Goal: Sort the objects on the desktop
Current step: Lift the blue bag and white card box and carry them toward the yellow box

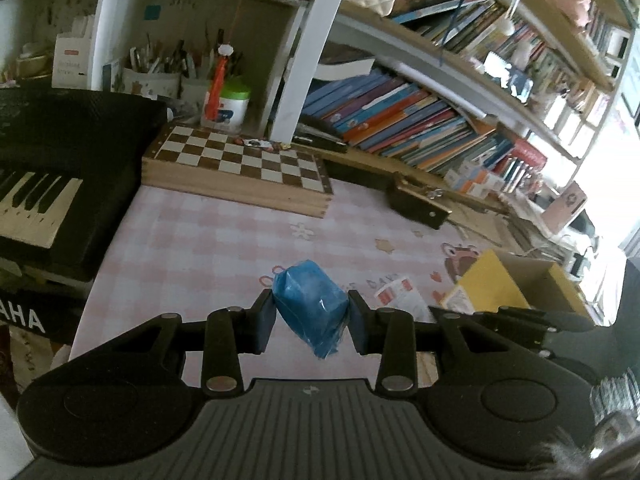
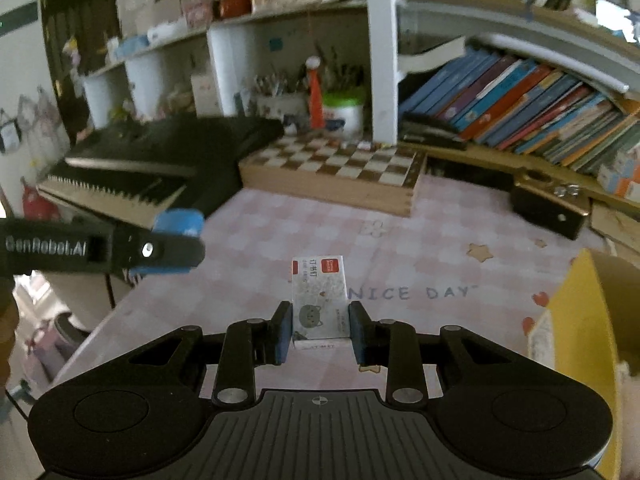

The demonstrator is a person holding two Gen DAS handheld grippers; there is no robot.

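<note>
Left gripper [image 1: 311, 320] level, fingers [image 1: 265, 320] around blue packet [image 1: 310, 306].

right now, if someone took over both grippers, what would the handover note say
Left gripper: shut on the blue wrapped packet, held above the pink checked desk mat.
Right gripper: shut on the small white staple box, low over the mat; contact with the mat cannot be told.
Yellow cardboard box stands open at the right edge of the desk.
Done: both items grasped.
Left: probably carry each to the yellow box and release; nothing visibly sorted yet.
</note>
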